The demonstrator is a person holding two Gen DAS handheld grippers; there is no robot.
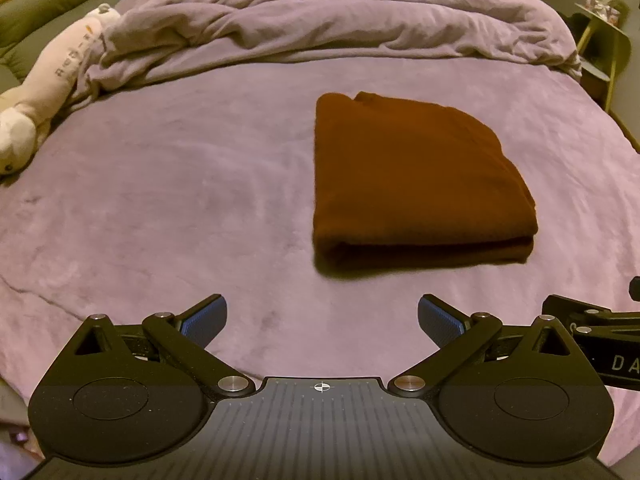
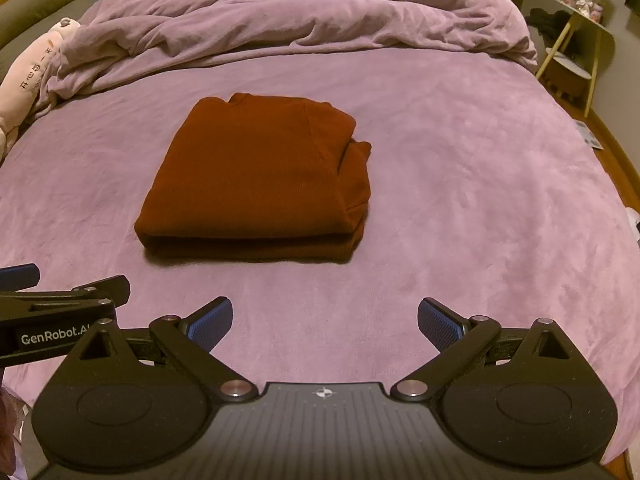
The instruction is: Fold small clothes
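A rust-brown garment (image 1: 416, 180) lies folded into a thick rectangle on the purple bed cover (image 1: 180, 200). It also shows in the right wrist view (image 2: 256, 180), left of centre. My left gripper (image 1: 322, 320) is open and empty, held above the cover in front of the garment, apart from it. My right gripper (image 2: 324, 320) is open and empty too, also in front of the garment. Each gripper shows at the edge of the other's view: the right one (image 1: 592, 324) and the left one (image 2: 60, 304).
A crumpled purple duvet (image 1: 320, 20) is heaped across the far half of the bed. A pale plush toy (image 1: 48, 80) lies at the left edge. A small side table (image 2: 580, 48) stands off the bed's right side.
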